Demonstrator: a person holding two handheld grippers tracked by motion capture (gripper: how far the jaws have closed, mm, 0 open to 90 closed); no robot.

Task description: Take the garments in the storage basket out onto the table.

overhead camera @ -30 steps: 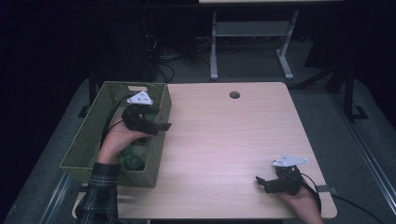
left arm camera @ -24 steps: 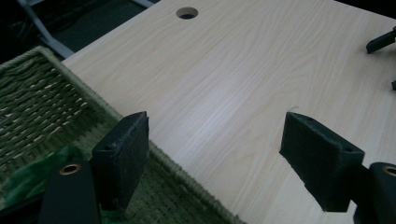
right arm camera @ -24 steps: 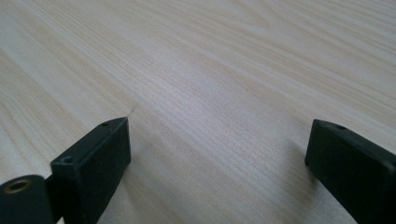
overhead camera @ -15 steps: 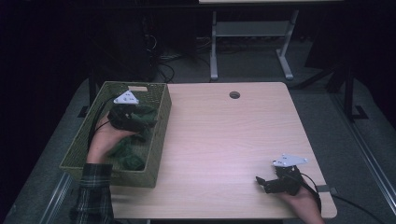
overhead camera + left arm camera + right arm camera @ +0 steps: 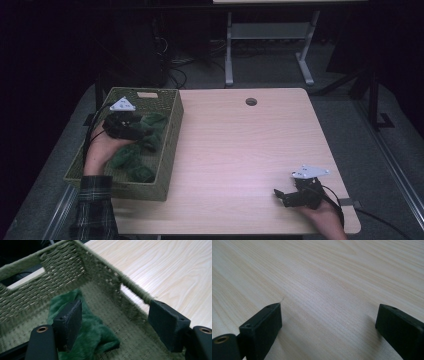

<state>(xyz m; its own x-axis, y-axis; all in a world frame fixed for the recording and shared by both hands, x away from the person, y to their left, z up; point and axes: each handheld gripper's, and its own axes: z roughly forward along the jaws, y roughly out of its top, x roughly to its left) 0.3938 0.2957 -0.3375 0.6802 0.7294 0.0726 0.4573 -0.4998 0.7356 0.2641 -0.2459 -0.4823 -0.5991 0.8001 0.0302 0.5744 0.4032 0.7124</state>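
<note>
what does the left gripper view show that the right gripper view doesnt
Left gripper view: the woven olive-green basket, with its handle cutout and side wall, and a dark green fuzzy cloth lying on the basket floor. The left claw stands open inside the basket, one pad in front of the cloth, nothing pinched.

Right gripper view: the right claw open over bare wood, with nothing between its pads.

Both: the light wood-grain tabletop and a pair of black jaws rising from the bottom, set well apart.
</note>
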